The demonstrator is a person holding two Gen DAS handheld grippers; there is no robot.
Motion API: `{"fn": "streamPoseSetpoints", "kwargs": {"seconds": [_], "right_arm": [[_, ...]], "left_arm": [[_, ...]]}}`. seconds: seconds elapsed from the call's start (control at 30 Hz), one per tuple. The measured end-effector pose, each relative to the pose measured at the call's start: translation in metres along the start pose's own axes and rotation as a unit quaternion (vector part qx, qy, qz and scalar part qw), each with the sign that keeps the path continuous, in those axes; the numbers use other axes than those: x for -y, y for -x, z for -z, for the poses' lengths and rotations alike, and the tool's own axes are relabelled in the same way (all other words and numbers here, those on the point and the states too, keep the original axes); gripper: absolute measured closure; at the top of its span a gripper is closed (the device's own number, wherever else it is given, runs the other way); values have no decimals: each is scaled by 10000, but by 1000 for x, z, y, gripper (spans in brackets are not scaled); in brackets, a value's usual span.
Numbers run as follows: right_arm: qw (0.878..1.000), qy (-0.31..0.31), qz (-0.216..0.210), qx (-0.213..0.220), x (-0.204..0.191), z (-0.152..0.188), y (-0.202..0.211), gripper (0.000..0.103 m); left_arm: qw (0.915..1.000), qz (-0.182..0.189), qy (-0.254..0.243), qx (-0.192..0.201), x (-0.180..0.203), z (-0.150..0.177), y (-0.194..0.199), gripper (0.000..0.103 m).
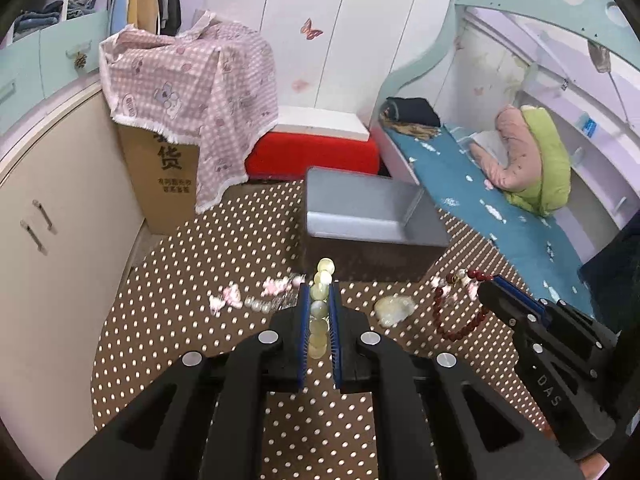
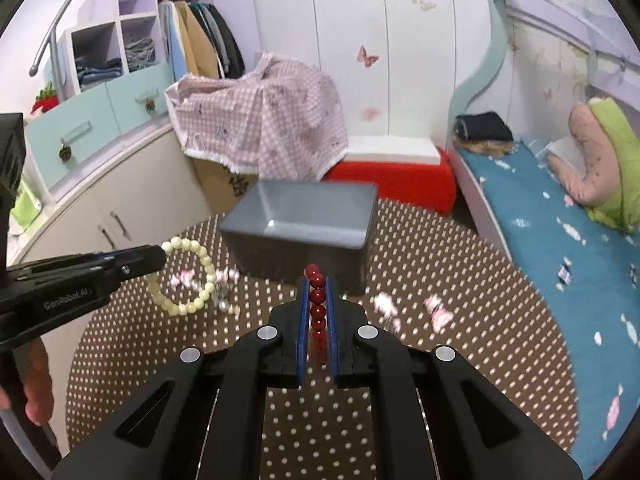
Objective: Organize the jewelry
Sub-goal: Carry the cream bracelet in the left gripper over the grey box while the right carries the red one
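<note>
My left gripper (image 1: pixel 319 292) is shut on a pale yellow-green bead bracelet (image 1: pixel 320 308) and holds it above the dotted brown table; it also shows in the right wrist view (image 2: pixel 188 276), hanging as a loop from the left gripper (image 2: pixel 160 254). My right gripper (image 2: pixel 318 284) is shut on a dark red bead bracelet (image 2: pixel 317 304); it shows in the left wrist view (image 1: pixel 452 312), hanging from the right gripper (image 1: pixel 492 284). An open grey box (image 1: pixel 360 208) stands just beyond both grippers, also in the right wrist view (image 2: pixel 300 216).
Pink and clear jewelry pieces (image 1: pixel 240 296) and a pale stone piece (image 1: pixel 394 308) lie on the table (image 1: pixel 200 360); more pink pieces (image 2: pixel 412 308) lie right of the box. A cloth-covered carton (image 1: pixel 180 92), a red bench (image 1: pixel 312 156) and a bed (image 1: pixel 480 192) stand behind.
</note>
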State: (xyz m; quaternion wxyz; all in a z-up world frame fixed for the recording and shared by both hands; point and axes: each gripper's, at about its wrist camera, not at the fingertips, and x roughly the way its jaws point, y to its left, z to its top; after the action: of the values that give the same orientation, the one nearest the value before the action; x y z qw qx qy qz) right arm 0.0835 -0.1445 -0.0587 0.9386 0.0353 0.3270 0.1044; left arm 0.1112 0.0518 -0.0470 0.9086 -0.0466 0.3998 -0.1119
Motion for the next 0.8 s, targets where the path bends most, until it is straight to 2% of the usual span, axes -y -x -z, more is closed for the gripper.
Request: {"fn": "streamPoseSetpoints", "kwargs": {"seconds": [0.27,0.43,0.6,0.8], "right_arm": [[9992,165,148,330,-6,-43,15,95],[9988,208,150,417,-7,-76,8,95],[9996,40,153,225,0,-97,-24,95],[9997,-71,17,-214,3,-105,-73,95]], "left_arm": [[9993,234,-132,254,10,-35,14,95],[9989,277,-115,362,14,-62,10,95],[9990,337,-56,279,14,-80,-11,95],[9997,193,54,-152,12,-87,-57,95]]}}
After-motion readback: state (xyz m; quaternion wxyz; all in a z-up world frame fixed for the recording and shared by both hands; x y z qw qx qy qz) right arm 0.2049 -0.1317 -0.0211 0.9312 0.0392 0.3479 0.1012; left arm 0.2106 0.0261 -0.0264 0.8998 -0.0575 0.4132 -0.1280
